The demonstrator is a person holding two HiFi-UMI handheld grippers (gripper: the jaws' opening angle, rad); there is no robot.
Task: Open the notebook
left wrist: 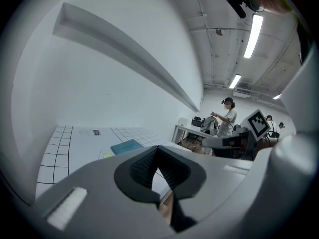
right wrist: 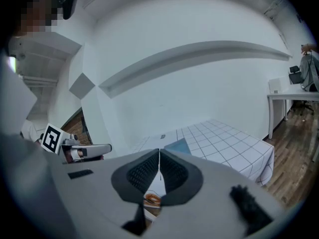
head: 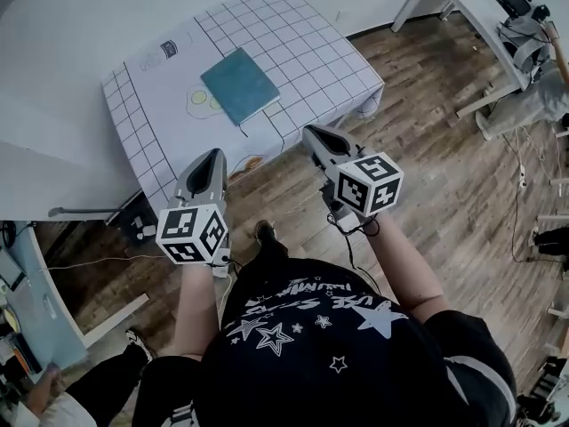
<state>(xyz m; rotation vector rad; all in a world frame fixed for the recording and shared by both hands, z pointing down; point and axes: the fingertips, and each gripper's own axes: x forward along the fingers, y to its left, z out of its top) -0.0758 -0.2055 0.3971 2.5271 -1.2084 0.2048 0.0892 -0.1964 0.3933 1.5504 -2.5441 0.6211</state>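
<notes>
Two pairs of fingers pressed together, nothing between: left gripper [head: 213, 155], right gripper [head: 313, 132]. Closed notebook [head: 239, 85] lies flat on counter [head: 160, 105], farther off, untouched.

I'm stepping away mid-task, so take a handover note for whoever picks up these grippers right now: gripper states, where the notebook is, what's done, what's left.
Left gripper: jaws shut, empty.
Right gripper: jaws shut, empty.
Notebook: teal, closed, lying flat on the grid-cloth table. Both grippers are short of it and touch nothing.
Done: nothing yet.
Left: reach the notebook and lift its cover open.
</notes>
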